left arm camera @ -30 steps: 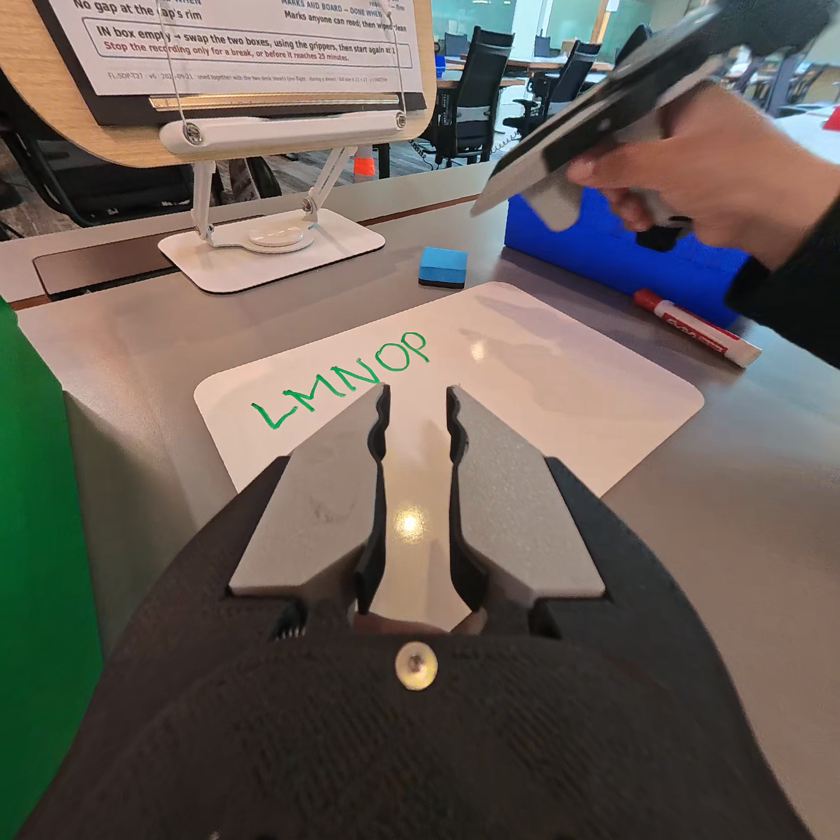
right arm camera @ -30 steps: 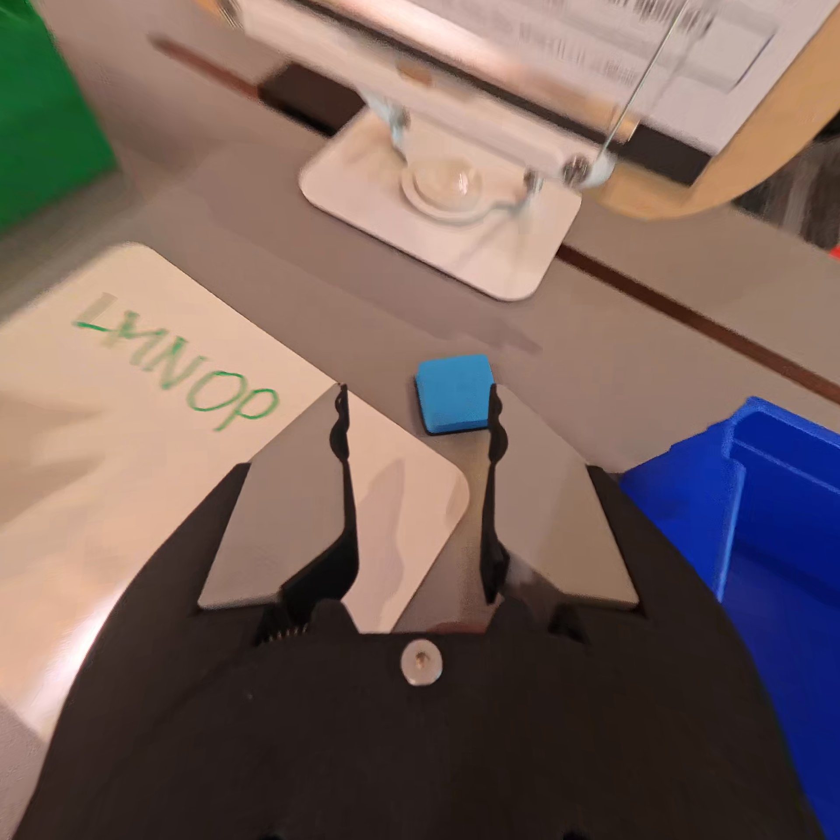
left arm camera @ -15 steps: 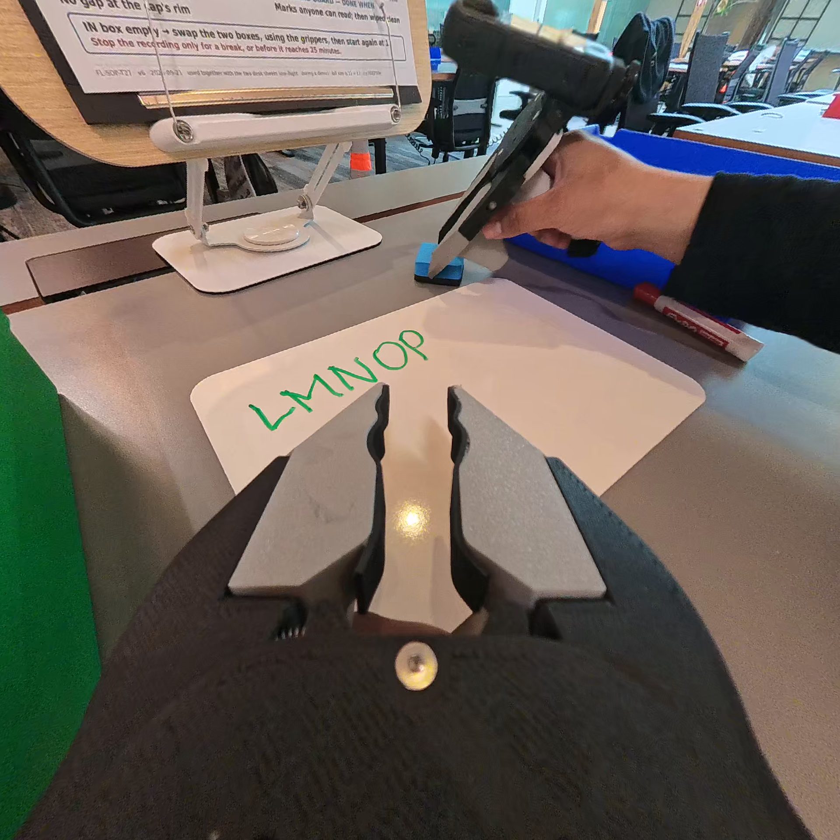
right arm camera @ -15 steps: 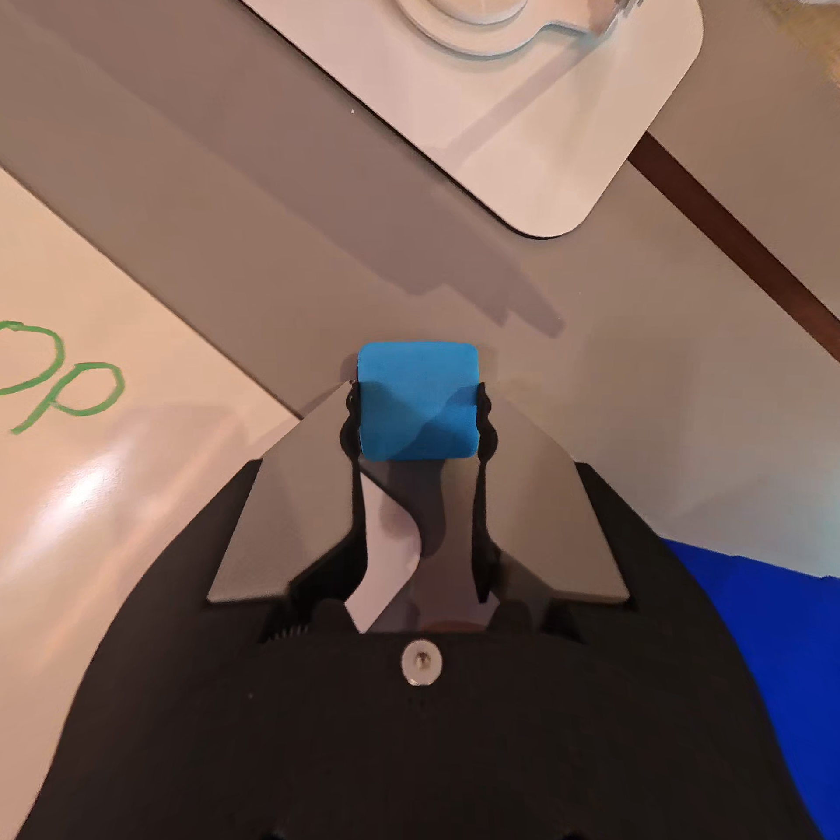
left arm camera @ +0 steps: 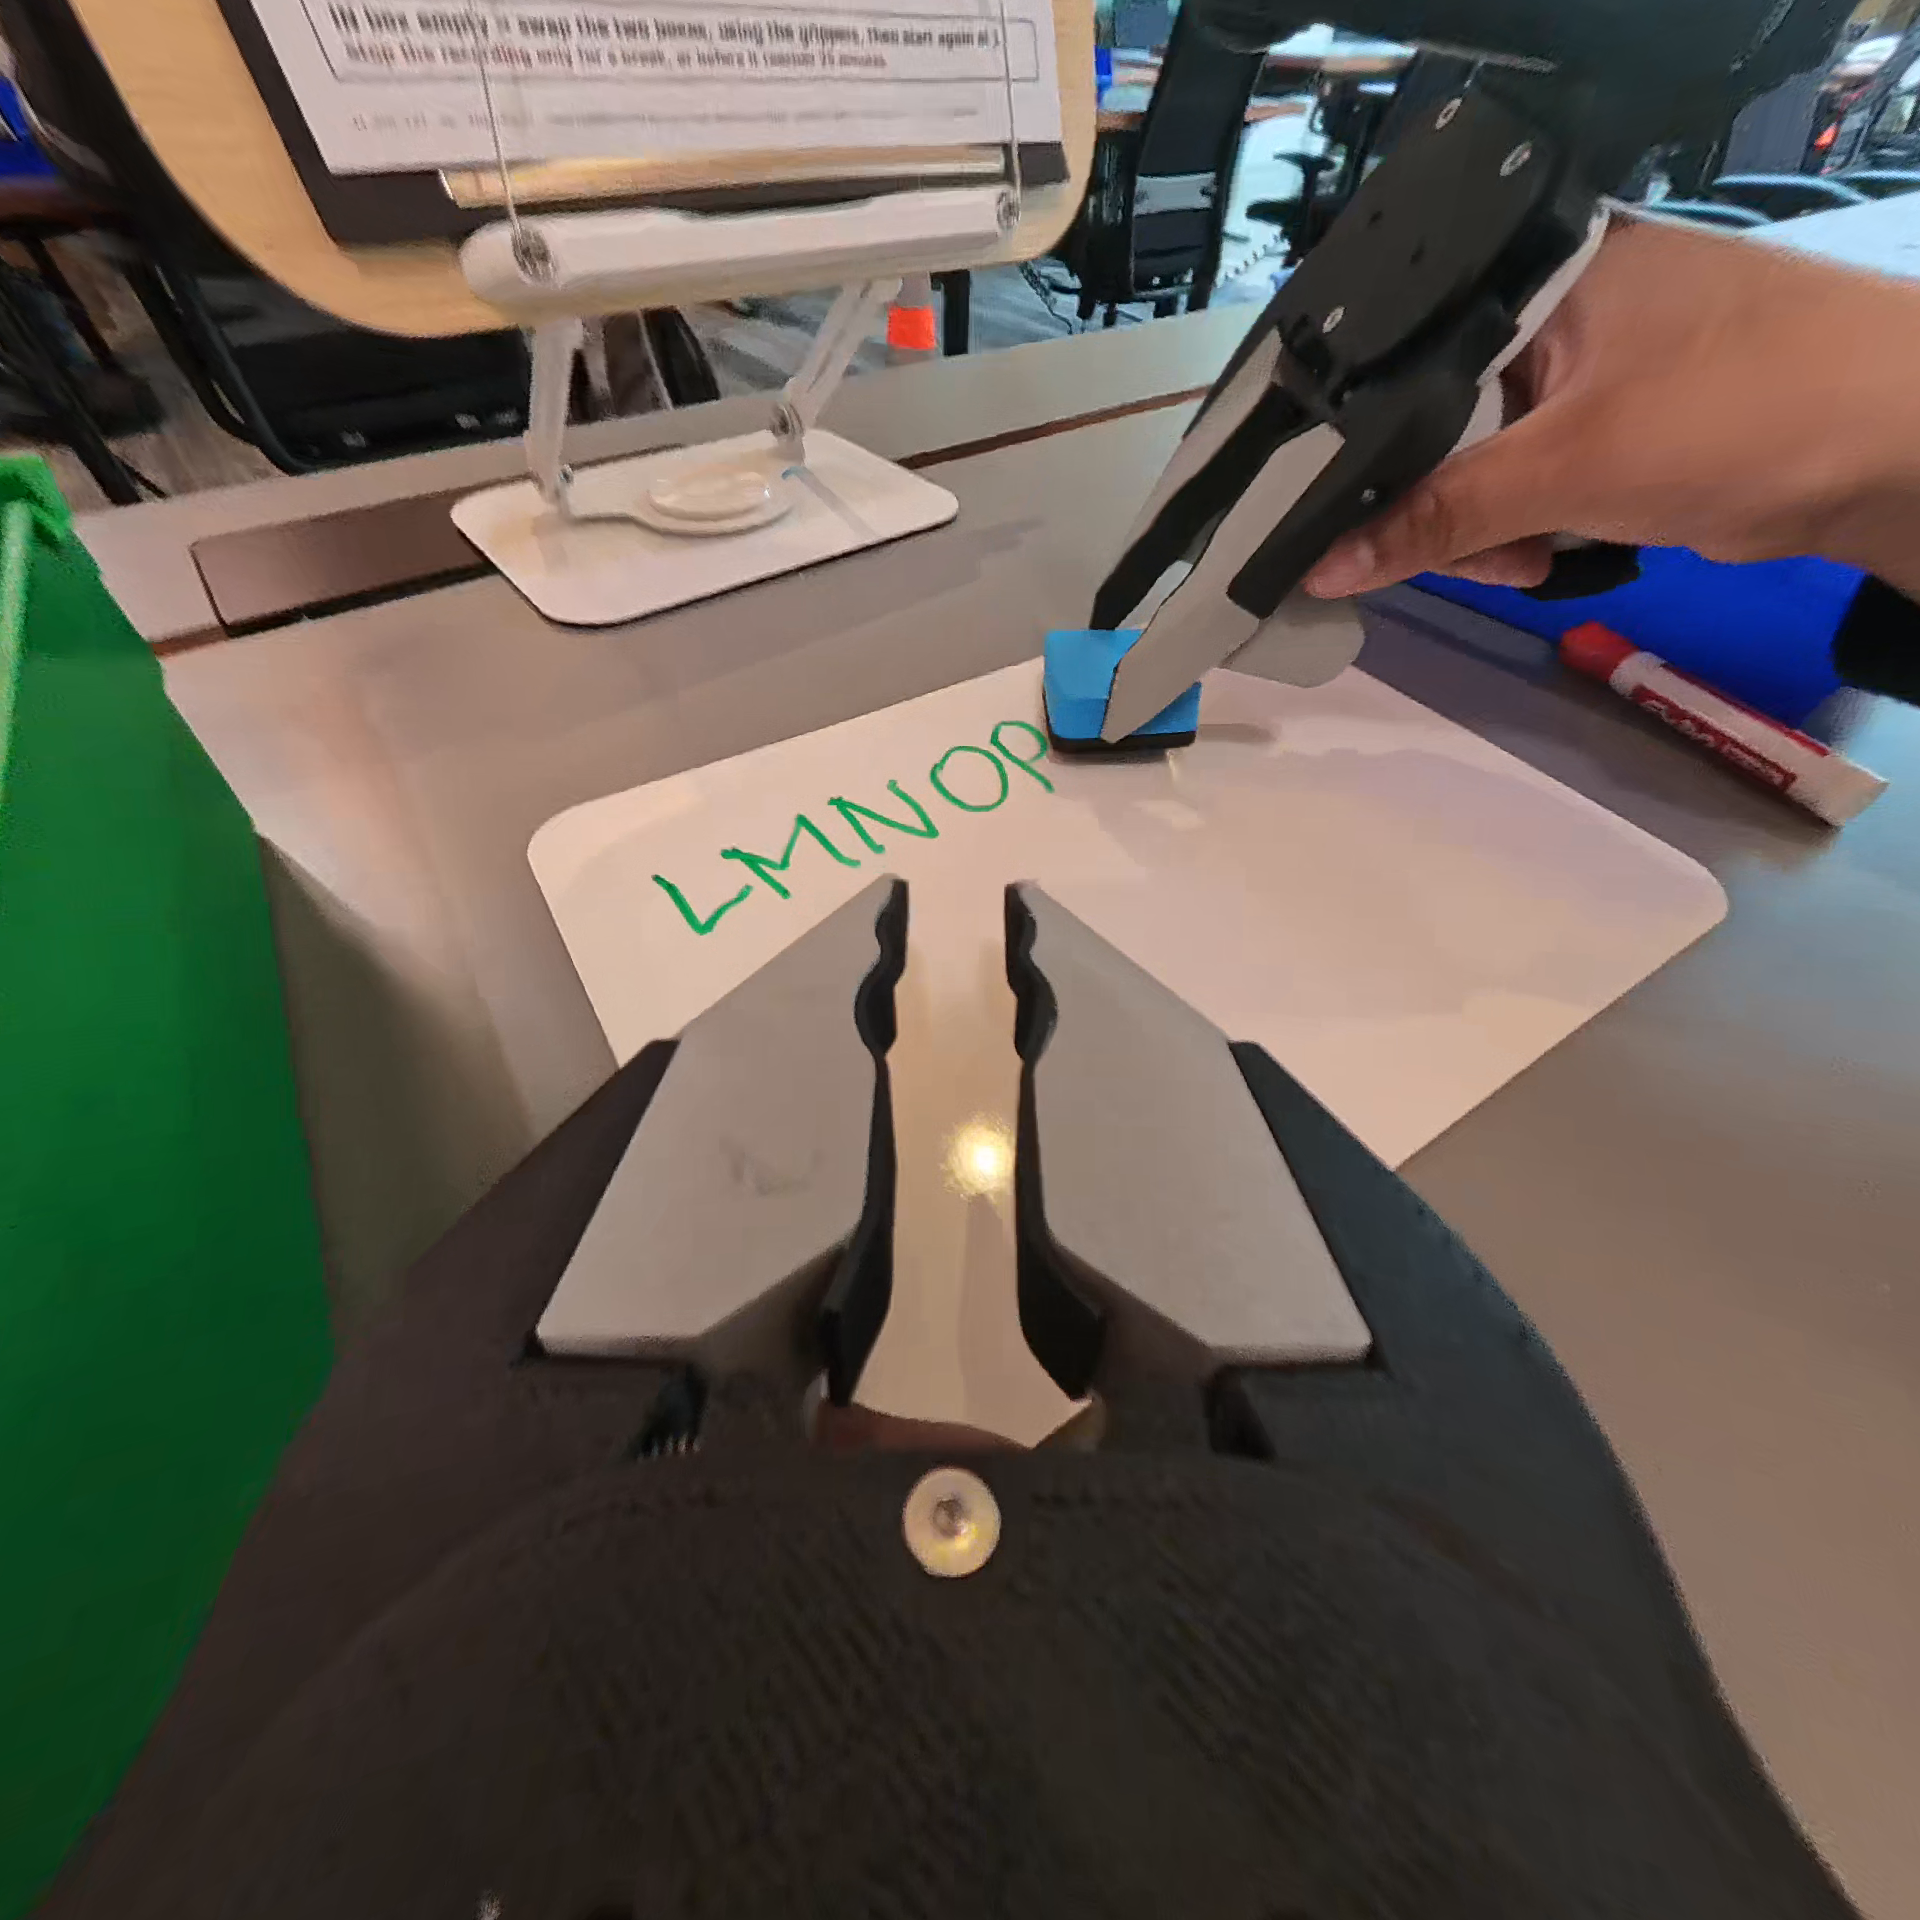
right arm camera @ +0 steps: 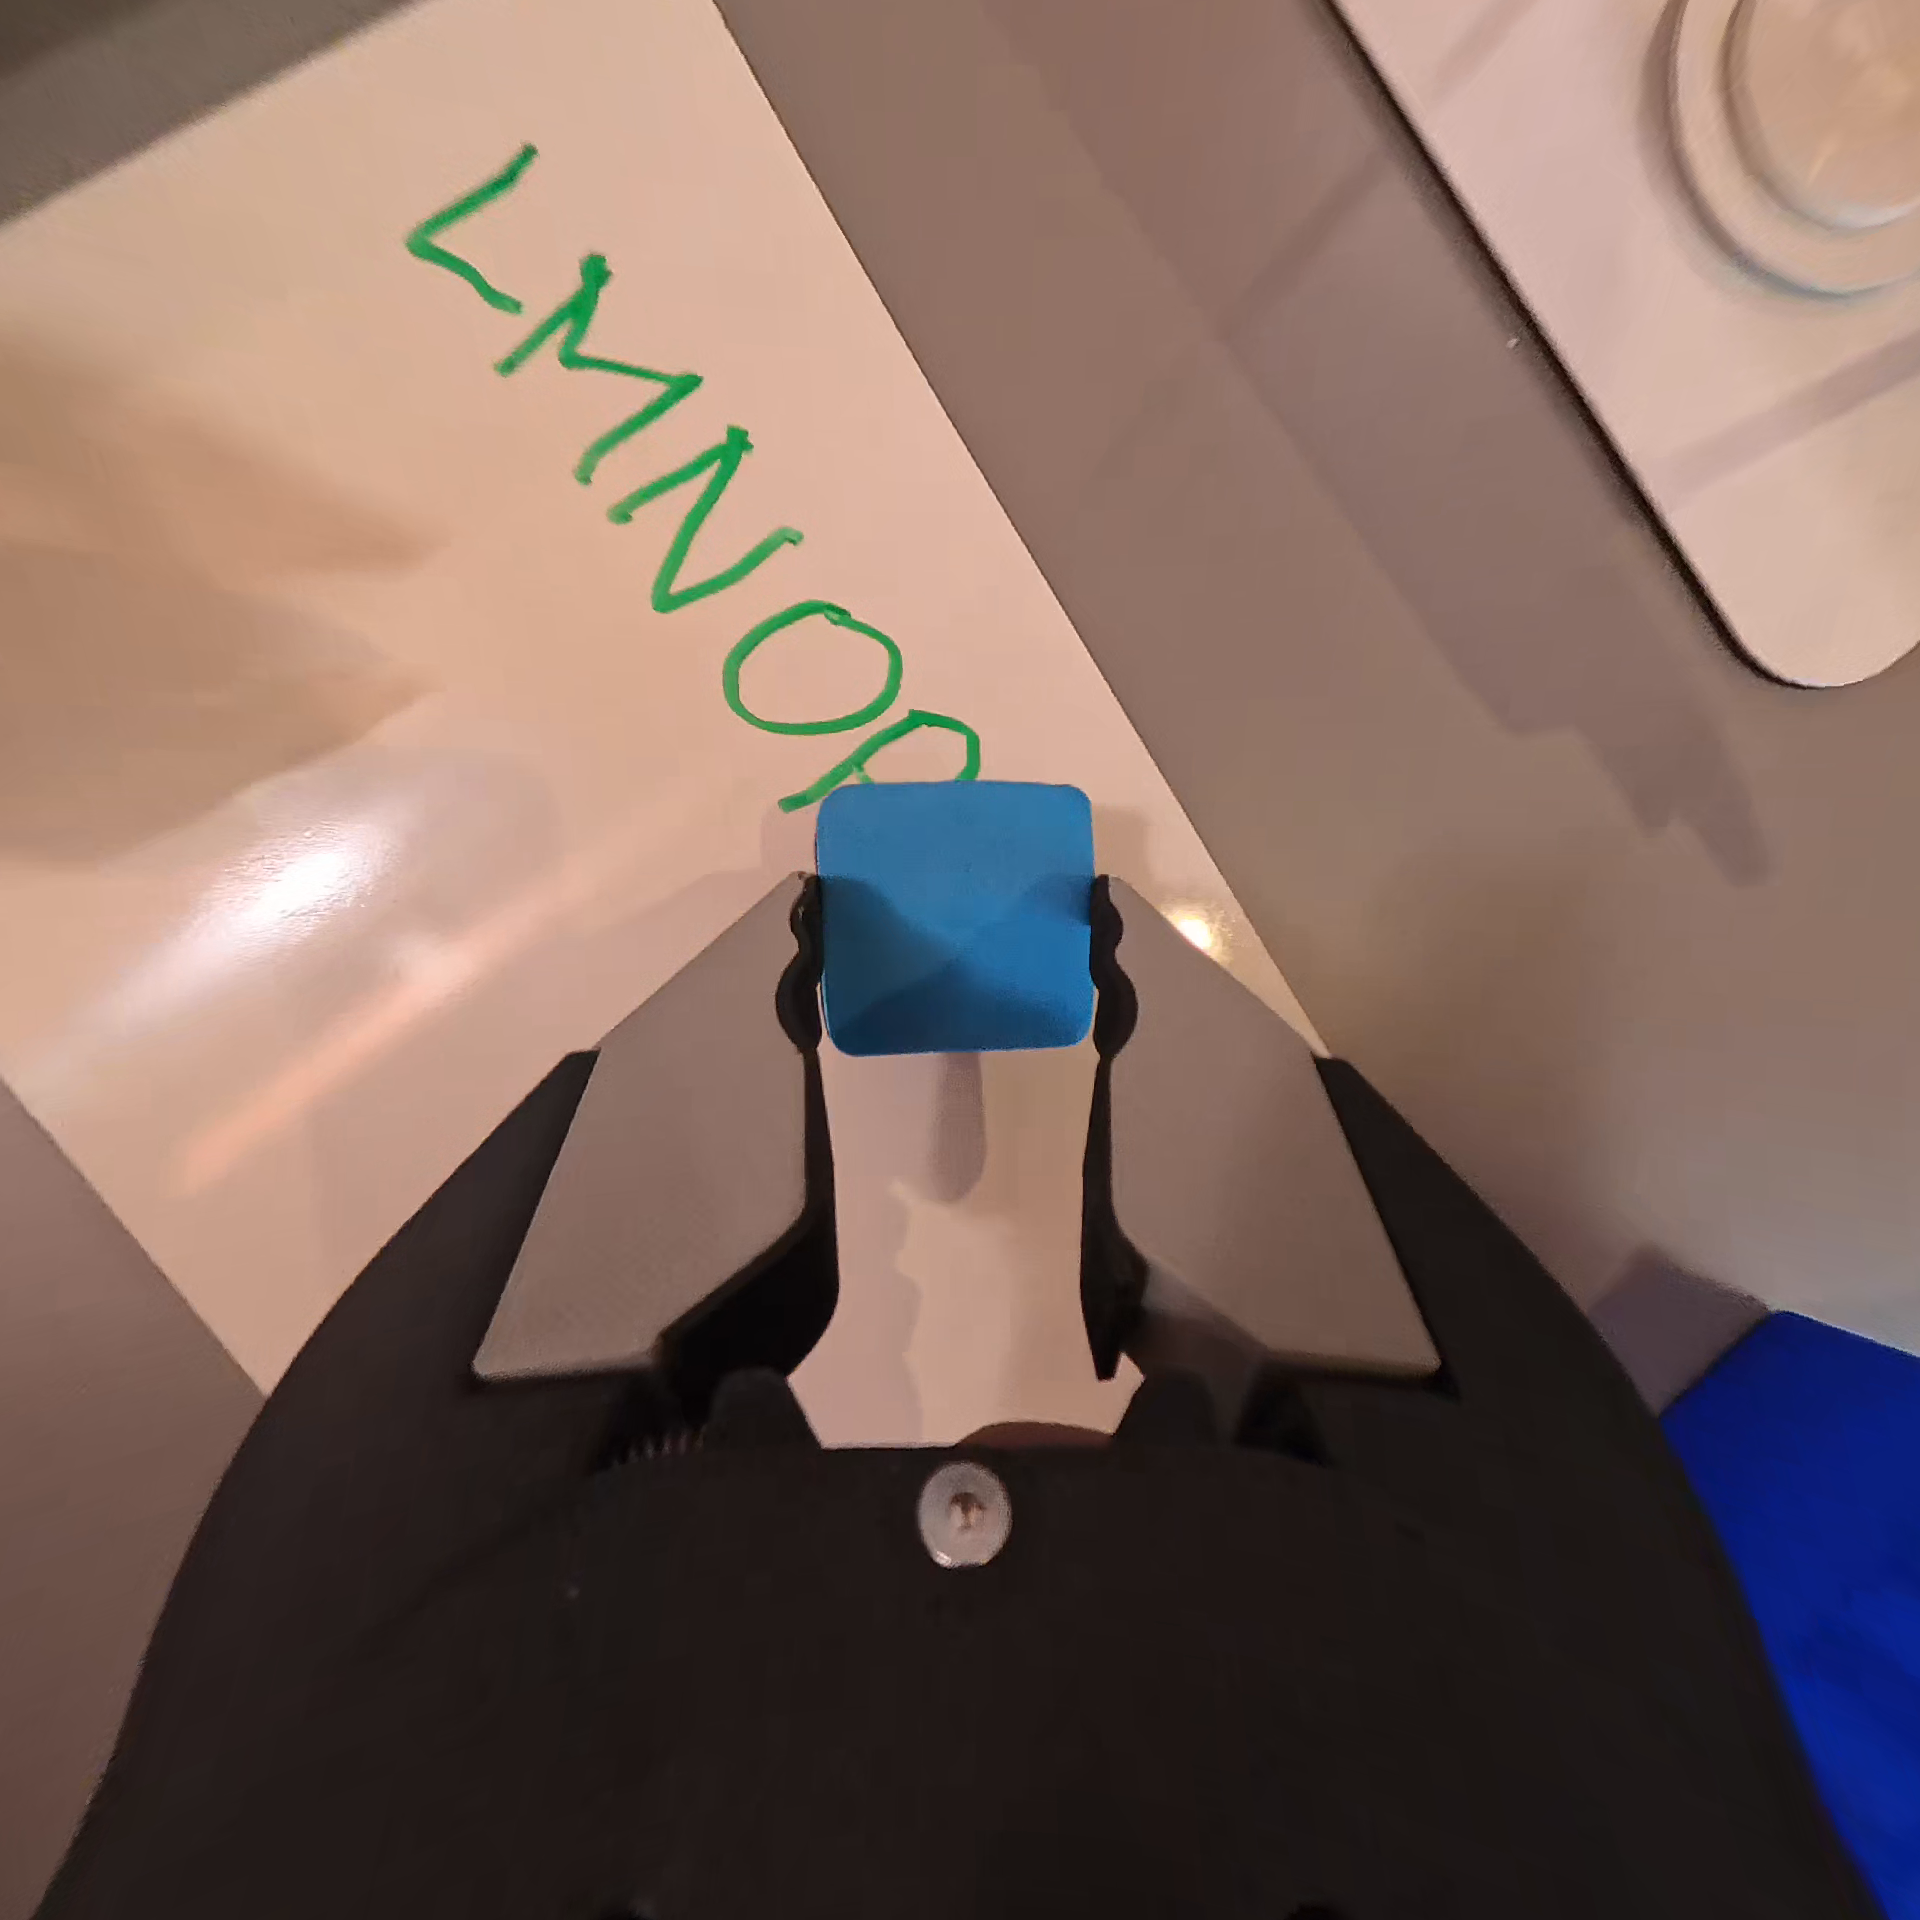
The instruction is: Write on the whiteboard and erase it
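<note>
The writing (right arm camera: 717,499) is done, and the right gripper (right arm camera: 956,935) pinches the eraser (right arm camera: 956,914) at its end to wipe, while the left gripper (left arm camera: 956,935) waits empty, jaws apart.

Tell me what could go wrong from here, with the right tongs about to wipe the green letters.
1. The right tongs pinch the blue eraser only at their tips; a hard sideways wipe might twist it loose.
2. The whiteboard lies loose on the table, and the left tongs hover open above it, so it may slide.
3. The red-capped marker lies beside the board's far edge and could get knocked.
</note>
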A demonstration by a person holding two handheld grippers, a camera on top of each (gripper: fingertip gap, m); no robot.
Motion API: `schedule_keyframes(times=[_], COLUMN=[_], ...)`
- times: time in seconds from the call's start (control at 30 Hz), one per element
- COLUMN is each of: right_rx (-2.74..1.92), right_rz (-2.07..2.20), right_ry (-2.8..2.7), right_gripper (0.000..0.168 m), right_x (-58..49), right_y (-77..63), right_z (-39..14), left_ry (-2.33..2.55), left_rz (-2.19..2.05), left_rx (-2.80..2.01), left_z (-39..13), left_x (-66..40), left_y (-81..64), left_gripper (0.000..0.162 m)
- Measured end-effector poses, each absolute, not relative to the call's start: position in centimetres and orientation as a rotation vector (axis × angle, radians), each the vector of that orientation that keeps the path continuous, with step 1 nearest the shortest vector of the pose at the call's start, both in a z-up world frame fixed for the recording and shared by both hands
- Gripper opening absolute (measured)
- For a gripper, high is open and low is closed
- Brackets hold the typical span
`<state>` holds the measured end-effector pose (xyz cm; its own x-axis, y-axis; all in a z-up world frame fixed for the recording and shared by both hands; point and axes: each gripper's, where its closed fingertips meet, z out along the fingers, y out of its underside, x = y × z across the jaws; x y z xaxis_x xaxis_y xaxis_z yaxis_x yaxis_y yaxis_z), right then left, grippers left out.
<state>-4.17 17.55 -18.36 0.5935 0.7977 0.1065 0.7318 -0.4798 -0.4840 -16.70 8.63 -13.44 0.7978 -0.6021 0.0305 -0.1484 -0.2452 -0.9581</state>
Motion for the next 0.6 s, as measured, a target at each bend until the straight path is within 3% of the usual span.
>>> schedule_keyframes(times=[0.03, 0.1, 0.37, 0.5, 0.6], right_rx=[-2.344, -2.341, -2.277, -2.331, -2.27], right_rz=[0.178, 0.138, 0.287, 0.032, 0.329], right_ry=[-1.22, -1.213, -1.253, -1.154, -1.224], right_gripper=[0.049, 0.049, 0.049, 0.049, 0.049], right_x=[-4.3, -4.4, -8.5, -6.4, -11.0], right_y=[17.5, 18.0, 17.8, 20.6, 18.0], right_z=[-18.8, -19.3, -19.3, -19.3, -19.3], left_ry=[0.572, 0.57, 0.855, 0.892, 0.906], left_rz=[-0.498, -0.53, -0.402, -0.368, -0.347], left_rx=[-1.819, -1.845, -2.164, -2.138, -2.13], left_z=[-13.7, -14.0, -20.1, -20.1, -20.1], left_x=[-16.7, -16.7, -15.2, -14.9, -14.9], left_y=[8.7, 8.6, 7.6, 7.6, 7.5], left_gripper=[0.012, 0.0, 0.0, 0.0, 0.0])
